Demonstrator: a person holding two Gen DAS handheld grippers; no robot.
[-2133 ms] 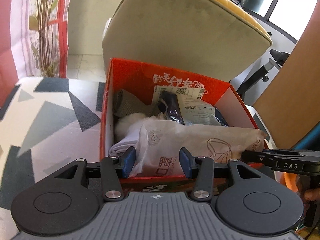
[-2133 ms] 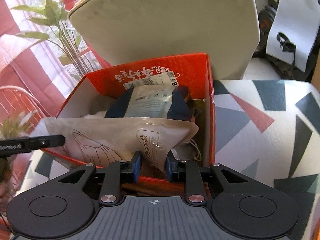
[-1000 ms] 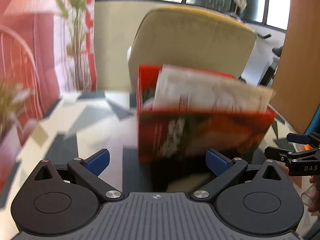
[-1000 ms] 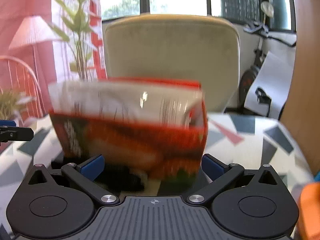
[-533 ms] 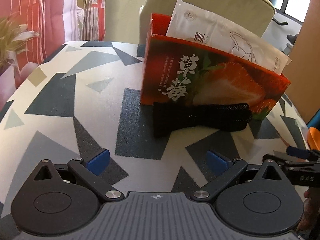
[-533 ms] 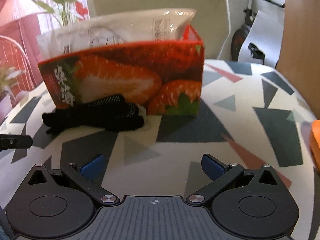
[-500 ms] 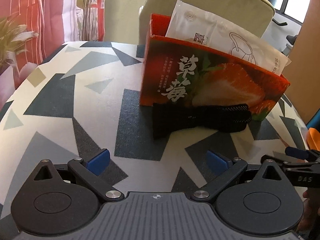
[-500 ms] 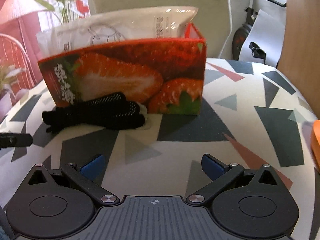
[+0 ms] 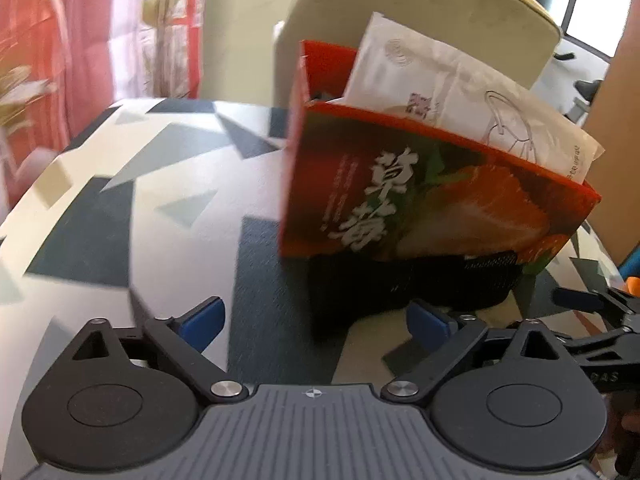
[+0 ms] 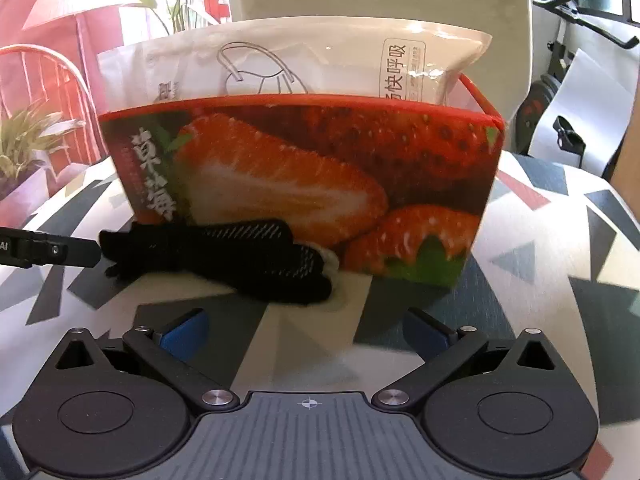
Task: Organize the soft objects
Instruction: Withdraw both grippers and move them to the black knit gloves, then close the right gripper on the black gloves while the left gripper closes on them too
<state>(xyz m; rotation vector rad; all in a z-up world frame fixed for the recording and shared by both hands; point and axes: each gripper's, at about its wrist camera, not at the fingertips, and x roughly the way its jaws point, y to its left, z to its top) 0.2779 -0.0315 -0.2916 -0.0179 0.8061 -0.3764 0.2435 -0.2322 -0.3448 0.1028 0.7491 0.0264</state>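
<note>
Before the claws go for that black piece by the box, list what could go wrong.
1. The black fabric piece lies against the strawberry box; a claw closing there might shove the box.
2. The white packet stands above the rim and could be knocked.
3. The left claw and right claw, both open, might collide.

We hold our left gripper (image 9: 314, 322) tilted downward with its jaws spread wide; they have just been closing a little, and nothing sits between the blue pads (image 9: 202, 320). Our right gripper (image 10: 306, 332) is angled down the same way, jaws wide apart and empty. From the left wrist view the right gripper's black fingers (image 9: 580, 300) show at the right edge, just beside our own
</note>
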